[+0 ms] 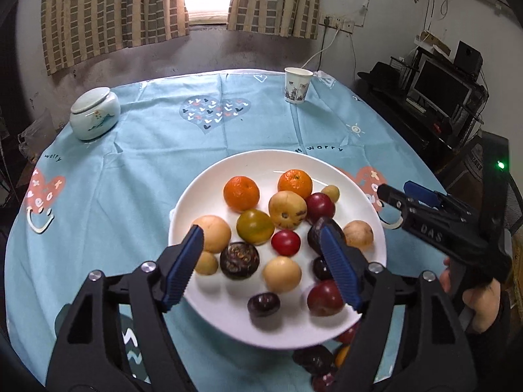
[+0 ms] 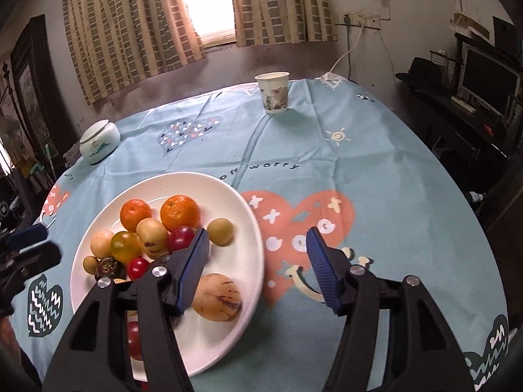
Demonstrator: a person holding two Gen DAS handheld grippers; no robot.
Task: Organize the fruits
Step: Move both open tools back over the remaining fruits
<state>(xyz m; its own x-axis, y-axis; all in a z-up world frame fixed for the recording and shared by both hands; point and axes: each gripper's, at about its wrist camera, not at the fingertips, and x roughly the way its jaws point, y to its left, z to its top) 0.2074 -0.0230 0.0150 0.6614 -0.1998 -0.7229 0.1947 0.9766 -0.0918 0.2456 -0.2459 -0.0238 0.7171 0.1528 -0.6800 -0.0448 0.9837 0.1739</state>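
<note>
White plate [image 1: 196, 202]: round, shallow, set on the blue tablecloth [image 1: 147, 163] toward the near side of the table; holds nearly all the fruit.

Contents of plate, far side: two mandarins [image 1: 241, 193], side by side but apart. Centre: a yellow pear-like fruit [image 1: 287, 209] touching a dark red plum [image 1: 320, 208]; a green-yellow tomato [image 1: 255, 227]; a small red cherry tomato [image 1: 285, 242]. Left part: a pale tan round fruit [image 1: 214, 233] with a smaller tan one just below it. A dark, wrinkled brown fruit [image 1: 239, 260] lies beside them. Near part: a further tan fruit, a dark purple plum [image 1: 263, 305] and a red plum [image 1: 323, 299]. Right rim: a tan fruit [image 1: 358, 233] and a small yellow-green fruit [image 1: 330, 192].

Off the plate: several dark, red and orange fruits on the cloth past the plate's near edge, partly hidden by the left gripper's frame.

Left gripper [image 1: 261, 261]: above the near half of the plate, fingers spread wide, nothing between the pads.

Right gripper [image 2: 258, 269]: over the plate's right edge, one finger above the fruit and the other above the cloth; fingers released, gripping nothing. A person's hand [image 1: 480, 297] holds its handle.

Other items: paper cup [image 1: 296, 85], upright at the far edge; lidded ceramic jar [image 1: 94, 112], far left of the table.
</note>
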